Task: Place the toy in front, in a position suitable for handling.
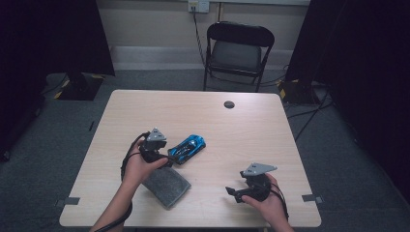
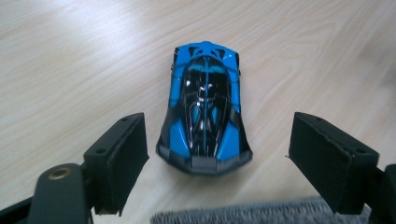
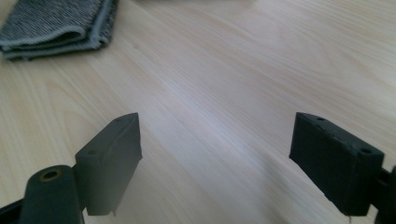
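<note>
My left gripper [image 2: 217, 154], jaws wide, frames the glossy blue-and-black toy car [image 2: 205, 119] on the pale wooden table [image 1: 241, 130]; my right gripper [image 3: 217, 158] gapes empty. Closing off-centre could skid the car.

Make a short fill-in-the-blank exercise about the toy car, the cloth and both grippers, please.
1. The toy car on the table is black and ____.
2. The left gripper has its jaws ____, with a gap on each side of the car.
3. The folded grey cloth lies under the person's ____ hand.
4. Between the jaws of the right gripper there is only bare ____.

Missing words: blue; open; left; table
</note>
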Tool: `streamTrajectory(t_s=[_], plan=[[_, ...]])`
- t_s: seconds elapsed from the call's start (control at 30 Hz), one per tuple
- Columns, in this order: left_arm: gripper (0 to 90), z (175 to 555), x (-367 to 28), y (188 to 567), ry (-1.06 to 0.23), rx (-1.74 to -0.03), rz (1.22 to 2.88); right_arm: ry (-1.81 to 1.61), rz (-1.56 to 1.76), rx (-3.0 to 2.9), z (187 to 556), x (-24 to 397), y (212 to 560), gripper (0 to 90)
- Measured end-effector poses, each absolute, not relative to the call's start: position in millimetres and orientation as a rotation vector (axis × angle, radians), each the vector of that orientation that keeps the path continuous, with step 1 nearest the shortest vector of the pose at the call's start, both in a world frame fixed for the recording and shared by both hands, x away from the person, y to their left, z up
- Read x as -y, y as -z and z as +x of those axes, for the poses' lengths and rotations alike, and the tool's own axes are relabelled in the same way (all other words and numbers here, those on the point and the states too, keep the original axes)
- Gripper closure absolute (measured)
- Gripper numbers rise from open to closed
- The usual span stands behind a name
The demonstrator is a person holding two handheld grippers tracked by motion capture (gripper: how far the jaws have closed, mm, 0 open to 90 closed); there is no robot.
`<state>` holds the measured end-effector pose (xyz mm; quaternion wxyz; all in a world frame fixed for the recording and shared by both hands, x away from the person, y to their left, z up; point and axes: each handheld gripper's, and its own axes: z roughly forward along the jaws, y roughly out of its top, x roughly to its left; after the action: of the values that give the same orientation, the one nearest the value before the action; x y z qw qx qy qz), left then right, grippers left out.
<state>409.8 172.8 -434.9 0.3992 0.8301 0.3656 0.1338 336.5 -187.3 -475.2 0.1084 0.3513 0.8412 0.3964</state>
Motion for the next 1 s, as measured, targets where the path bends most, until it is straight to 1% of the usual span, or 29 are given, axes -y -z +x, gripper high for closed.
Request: streamTrajectory(t_s=[0.17,0.2,0.23,0.27,0.33,0.37,0.4,0.47,0.5,0.53,0.6,0.63,0.67,0.7,0.73,0.8,0.9,1.0], plan=[[19.4,402,-184,434,-0.327,-0.941,2.069,-1.210,0.945,-2.485,333,159,470,18.8],[19.4,400,-186,435,-0.338,-0.946,2.069,-1.210,0.945,-2.485,333,159,470,18.8],[19.6,399,-188,435,-0.347,-0.943,2.070,-1.228,0.902,-2.511,332,147,469,20.2],[19.6,397,-190,436,-0.342,-0.947,2.066,-1.228,0.902,-2.511,332,147,469,20.2],[19.9,396,-194,437,-0.339,-0.958,2.055,-1.276,0.849,-2.532,329,127,467,27.4],[19.9,395,-196,438,-0.342,-0.963,2.055,-1.276,0.849,-2.532,329,127,467,27.4],[20.3,394,-199,440,-0.351,-0.969,2.054,-1.309,0.819,-2.538,327,111,465,30.0],[20.3,392,-203,442,-0.347,-0.982,2.047,-1.320,0.803,-2.545,326,104,465,30.3],[20.5,391,-206,444,-0.349,-0.984,2.050,-1.348,0.792,-2.544,324,92,464,33.8],[20.5,391,-206,444,-0.349,-0.984,2.050,-1.348,0.792,-2.544,324,92,464,33.8],[20.6,389,-208,446,-0.360,-0.985,2.047,-1.388,0.780,-2.556,323,77,463,36.7],[20.7,389,-209,446,-0.359,-0.985,2.047,-1.406,0.769,-2.560,322,66,462,36.4],[20.7,388,-209,447,-0.360,-0.982,2.047,-1.406,0.769,-2.560,322,66,462,36.4],[20.8,388,-210,448,-0.356,-0.983,2.043,-1.412,0.780,-2.566,323,53,461,35.7],[20.8,389,-211,449,-0.361,-0.982,2.045,-1.412,0.780,-2.566,323,53,461,35.7],[21.0,389,-212,451,-0.370,-0.994,2.054,-1.402,0.818,-2.568,326,37,464,35.2],[21.3,389,-214,450,-0.380,-1.002,2.059,-1.345,0.783,-2.576,331,25,469,32.7],[21.3,389,-218,449,-0.388,-1.005,2.048,-1.329,0.748,-2.586,333,15,475,32.6]])
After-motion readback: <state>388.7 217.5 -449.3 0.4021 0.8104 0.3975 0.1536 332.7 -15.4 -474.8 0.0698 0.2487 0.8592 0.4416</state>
